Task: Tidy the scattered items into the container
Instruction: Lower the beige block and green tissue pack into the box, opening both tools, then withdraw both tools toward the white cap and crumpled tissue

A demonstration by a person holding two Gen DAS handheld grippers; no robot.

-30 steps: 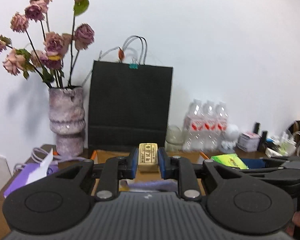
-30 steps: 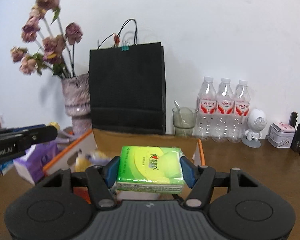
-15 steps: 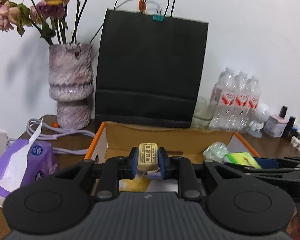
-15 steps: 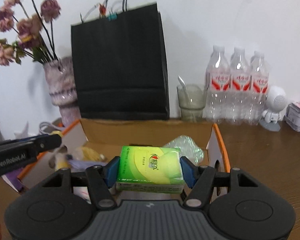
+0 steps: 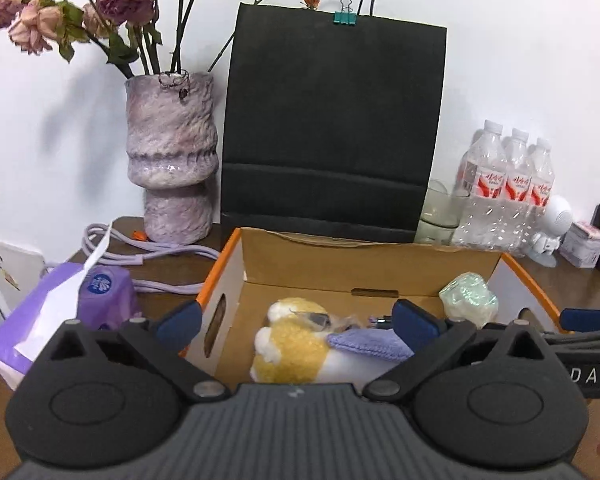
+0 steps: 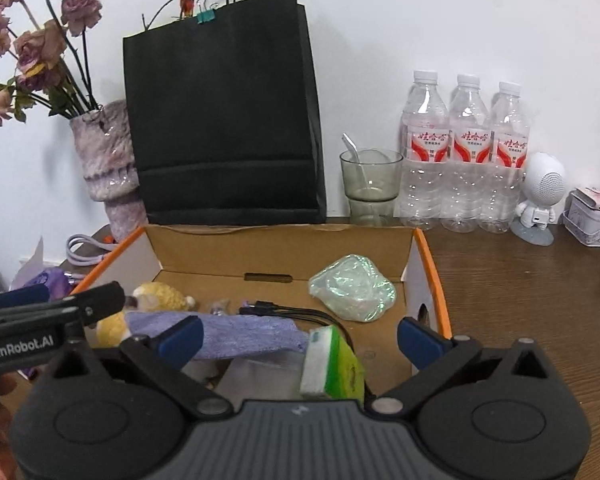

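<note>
Hovering over the box (image 6: 428,264), our left gripper (image 5: 296,322) and right gripper (image 6: 300,338), jaws just sprung wide, hold nothing; the tissues (image 6: 332,364), light and soft, want gentle side pinches.

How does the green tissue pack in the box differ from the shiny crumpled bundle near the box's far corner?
The green tissue pack is a flat, straight-edged packet tipped up on its side, showing a white edge; the crumpled bundle is a rounded, wrinkled lump. The pack is bright green and opaque; the bundle is pale, glossy and translucent. The pack sits nearest the right gripper; the bundle lies farther back. Both are inside the cardboard box.
</note>
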